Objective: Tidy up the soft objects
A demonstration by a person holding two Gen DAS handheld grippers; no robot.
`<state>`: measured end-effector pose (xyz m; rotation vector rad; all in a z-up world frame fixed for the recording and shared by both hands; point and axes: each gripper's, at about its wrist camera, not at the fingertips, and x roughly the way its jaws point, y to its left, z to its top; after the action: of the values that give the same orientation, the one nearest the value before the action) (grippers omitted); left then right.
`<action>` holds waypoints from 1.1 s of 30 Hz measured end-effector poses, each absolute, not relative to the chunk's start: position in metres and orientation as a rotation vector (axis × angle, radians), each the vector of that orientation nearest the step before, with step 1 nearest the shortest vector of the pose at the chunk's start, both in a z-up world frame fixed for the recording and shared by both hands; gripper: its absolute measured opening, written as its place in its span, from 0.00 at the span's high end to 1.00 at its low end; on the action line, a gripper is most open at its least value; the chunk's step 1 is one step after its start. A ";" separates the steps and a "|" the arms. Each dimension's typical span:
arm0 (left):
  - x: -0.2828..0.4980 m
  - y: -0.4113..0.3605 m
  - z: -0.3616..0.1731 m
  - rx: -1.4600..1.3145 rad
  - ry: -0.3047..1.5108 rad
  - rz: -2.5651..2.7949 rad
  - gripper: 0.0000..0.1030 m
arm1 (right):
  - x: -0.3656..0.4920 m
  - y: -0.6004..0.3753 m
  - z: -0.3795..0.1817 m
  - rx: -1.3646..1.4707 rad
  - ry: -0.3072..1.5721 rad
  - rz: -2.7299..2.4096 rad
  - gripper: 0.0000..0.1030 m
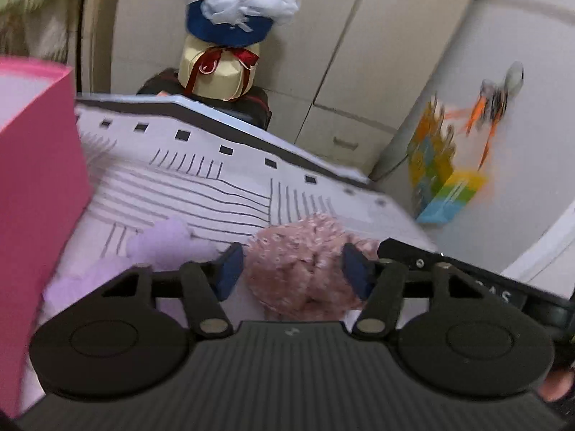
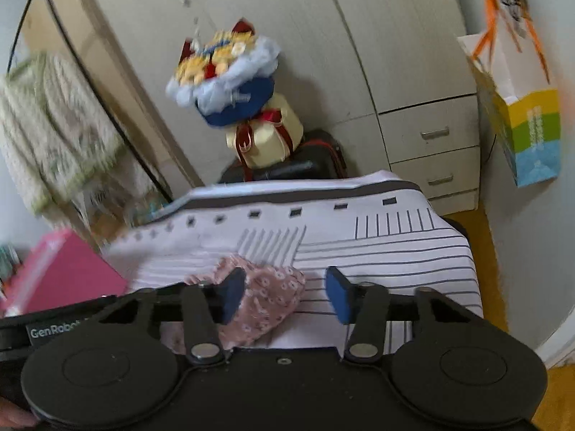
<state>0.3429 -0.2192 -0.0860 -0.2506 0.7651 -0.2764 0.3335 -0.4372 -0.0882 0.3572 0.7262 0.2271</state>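
My left gripper (image 1: 293,274) is straddling the blurred pink cloth (image 1: 302,269), jaws half-open; grip unclear. My right gripper (image 2: 287,296) is gaping, holding nothing.

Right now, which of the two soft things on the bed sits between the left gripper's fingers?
The pink flowered cloth; the plain lilac plush lies outside them, towards the pink box.

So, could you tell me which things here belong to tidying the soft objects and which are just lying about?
For the job:
- pink floral cloth
- lilac plush
- pink box
- left gripper
- right gripper

Lying about:
- striped table cover
- bouquet
- cream gift box
- colourful paper bag
- wardrobe
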 end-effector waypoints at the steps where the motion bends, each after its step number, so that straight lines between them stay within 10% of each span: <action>1: 0.346 -0.219 -0.089 -0.266 0.774 -0.272 0.48 | 0.335 -0.436 -0.093 0.363 0.727 0.237 0.48; 9: 0.357 -0.210 -0.111 -0.433 0.820 -0.272 0.51 | 0.343 -0.440 -0.117 0.450 0.763 0.273 0.50; 12: 0.357 -0.210 -0.112 -0.465 0.823 -0.297 0.56 | 0.335 -0.430 -0.118 0.378 0.766 0.311 0.82; 15: 0.360 -0.213 -0.120 -0.508 0.871 -0.346 0.76 | 0.325 -0.419 -0.117 0.311 0.758 0.326 0.90; 33: 0.301 -0.206 -0.097 -0.443 0.907 -0.556 0.90 | 0.235 -0.368 -0.082 0.146 0.706 0.229 0.91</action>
<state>0.3010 -0.2062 -0.0969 -0.4427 0.9071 -0.5560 0.2350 -0.3677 -0.0818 0.1457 0.7061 0.2291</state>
